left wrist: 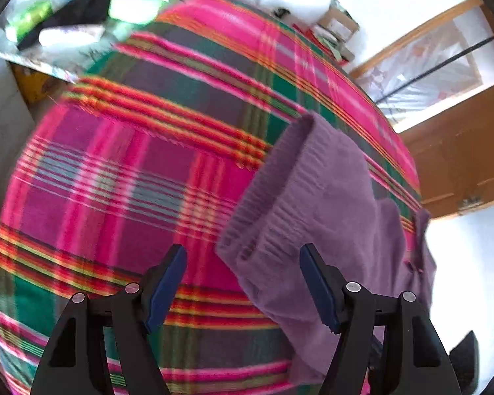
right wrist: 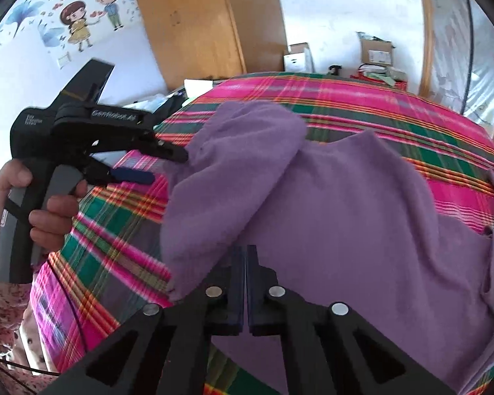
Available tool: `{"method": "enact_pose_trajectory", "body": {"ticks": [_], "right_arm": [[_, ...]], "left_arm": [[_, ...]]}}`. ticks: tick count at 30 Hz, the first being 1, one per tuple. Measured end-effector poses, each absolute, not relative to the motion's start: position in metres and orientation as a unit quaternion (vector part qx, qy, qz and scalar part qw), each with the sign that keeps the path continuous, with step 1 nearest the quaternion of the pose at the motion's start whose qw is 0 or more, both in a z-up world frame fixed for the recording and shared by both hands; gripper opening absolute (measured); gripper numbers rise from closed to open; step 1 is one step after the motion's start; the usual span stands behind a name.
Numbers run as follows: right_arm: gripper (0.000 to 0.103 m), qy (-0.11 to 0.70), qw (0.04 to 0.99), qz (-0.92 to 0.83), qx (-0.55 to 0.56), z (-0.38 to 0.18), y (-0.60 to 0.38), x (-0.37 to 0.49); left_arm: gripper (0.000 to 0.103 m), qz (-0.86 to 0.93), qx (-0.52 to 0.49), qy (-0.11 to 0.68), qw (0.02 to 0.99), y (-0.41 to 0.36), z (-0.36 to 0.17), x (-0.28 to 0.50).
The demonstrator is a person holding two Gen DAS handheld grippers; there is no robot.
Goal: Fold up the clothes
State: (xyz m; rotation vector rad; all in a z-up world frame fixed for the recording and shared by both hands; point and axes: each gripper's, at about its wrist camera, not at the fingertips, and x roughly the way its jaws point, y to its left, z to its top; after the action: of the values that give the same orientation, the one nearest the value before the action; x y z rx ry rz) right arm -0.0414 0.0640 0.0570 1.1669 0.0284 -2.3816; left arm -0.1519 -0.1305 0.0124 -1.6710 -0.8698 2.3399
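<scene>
- Nearest, right wrist view: right gripper, its two dark pads pressed together with no gap showing. Purple sweater cloth lies against the tips; whether a fold of it is pinched between the pads cannot be told.
- Left wrist view: left gripper, jaws spread wide, nothing between them. It hovers over the plaid blanket, its right finger just beside the sweater's ribbed hem.
- Middle ground: sweater spread loosely on the blanket-covered bed, one part flopped over the body, a further edge hanging off the bed's side. The garment is rumpled, not in a neat folded stack.
- Handling (judged): soft, light, limp fleecy knit; it will sag and drag, not slide. The ribbed hem and cuff edges are thicker and offer the firmest hold.
- Beyond: person's hand holding the left gripper; a wooden wardrobe and cardboard boxes past the bed.
</scene>
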Motion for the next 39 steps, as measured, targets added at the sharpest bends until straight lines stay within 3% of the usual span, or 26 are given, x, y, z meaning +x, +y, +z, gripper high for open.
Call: {"method": "enact_pose_trajectory", "body": {"ticks": [11, 14, 25, 27, 28, 29, 39], "right_arm": [[0.002, -0.007, 0.263, -0.855, 0.446, 0.051, 0.061, -0.039], [0.002, -0.016, 0.261, -0.853, 0.452, 0.048, 0.063, -0.041], [0.003, -0.037, 0.258, -0.850, 0.459, 0.043, 0.067, -0.041], [0.003, -0.035, 0.260, -0.848, 0.460, 0.043, 0.067, -0.041], [0.003, -0.034, 0.261, -0.848, 0.460, 0.043, 0.067, -0.040], [0.003, -0.034, 0.261, -0.848, 0.460, 0.043, 0.067, -0.040], [0.003, -0.038, 0.249, -0.857, 0.450, 0.049, 0.082, -0.032]], "left_arm": [[0.064, 0.768, -0.551, -0.306, 0.112, -0.109, 0.024, -0.150], [0.049, 0.769, -0.555, -0.296, 0.114, -0.105, 0.025, -0.148], [0.045, 0.769, -0.550, -0.316, 0.082, -0.105, 0.010, -0.156], [0.033, 0.773, -0.544, -0.319, 0.071, -0.107, 0.011, -0.156], [0.016, 0.776, -0.540, -0.319, 0.067, -0.108, 0.012, -0.155], [0.012, 0.778, -0.534, -0.322, 0.068, -0.108, 0.014, -0.154], [0.010, 0.806, -0.466, -0.359, 0.069, -0.136, 0.049, -0.136]]}}
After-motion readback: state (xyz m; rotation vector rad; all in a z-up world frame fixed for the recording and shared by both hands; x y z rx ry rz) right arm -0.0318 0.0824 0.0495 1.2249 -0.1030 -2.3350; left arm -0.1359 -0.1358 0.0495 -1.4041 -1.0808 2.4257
